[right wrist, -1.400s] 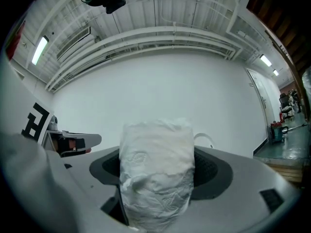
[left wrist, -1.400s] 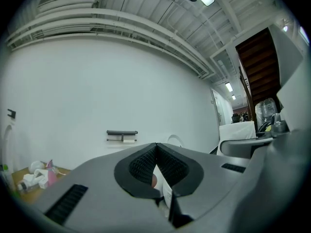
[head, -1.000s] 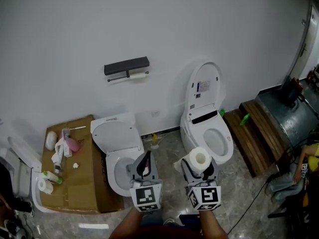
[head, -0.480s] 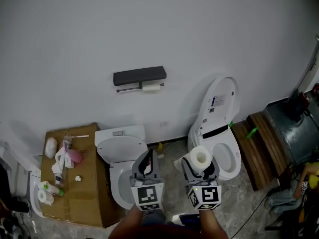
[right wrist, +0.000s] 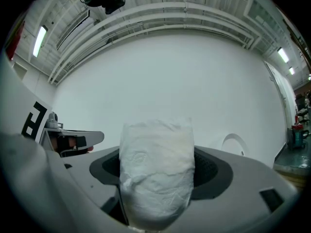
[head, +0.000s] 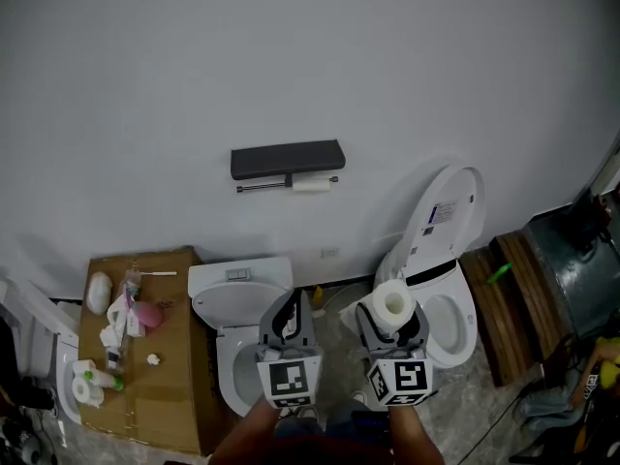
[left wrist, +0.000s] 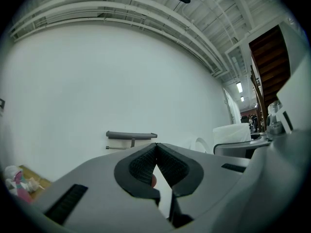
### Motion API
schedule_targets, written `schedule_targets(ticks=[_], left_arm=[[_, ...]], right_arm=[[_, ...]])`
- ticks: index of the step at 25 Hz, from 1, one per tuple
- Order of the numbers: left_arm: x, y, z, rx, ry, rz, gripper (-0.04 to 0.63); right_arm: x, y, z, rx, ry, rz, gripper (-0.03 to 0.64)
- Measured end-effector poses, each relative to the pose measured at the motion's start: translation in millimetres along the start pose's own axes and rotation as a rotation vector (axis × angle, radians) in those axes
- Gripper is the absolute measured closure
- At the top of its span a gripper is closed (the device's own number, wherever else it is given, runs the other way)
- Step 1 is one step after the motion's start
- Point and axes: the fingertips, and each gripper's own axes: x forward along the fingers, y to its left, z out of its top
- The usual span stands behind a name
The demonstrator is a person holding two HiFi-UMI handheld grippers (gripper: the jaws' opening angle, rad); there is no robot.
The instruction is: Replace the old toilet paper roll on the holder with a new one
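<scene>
A dark holder is fixed to the white wall, with a thin, nearly spent old roll on its bar. In the left gripper view the holder shows ahead, just above the jaws. My right gripper is shut on a new white toilet paper roll, held upright; in the right gripper view the roll fills the space between the pads. My left gripper is shut with nothing in it, its pads meeting at the tip. Both grippers point level at the wall, below the holder and some way short of it.
Two toilets stand below the holder, one under my left gripper and one with a raised lid to the right. A cardboard box at left carries small bottles and rolls. Wooden boards lie at right.
The wall holder has shifted right and down in the head view and looks nearer. Both grippers keep their places in the picture, the right still holding the roll.
</scene>
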Motion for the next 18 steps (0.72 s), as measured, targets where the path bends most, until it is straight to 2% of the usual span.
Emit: schedule_targets(ticks=[9, 18], left_arm=[[95.1, 4.1, -20.4, -0.001, 0.014, 0.088, 0.58], [215.4, -21.4, -21.0, 0.021, 0.04, 0.177, 0.58]], right_arm=[[99.5, -50.7, -6.8, 0.012, -0.008, 0.096, 0.244], [207.8, -130.0, 0.6, 0.041, 0.001, 0.215, 0.244]])
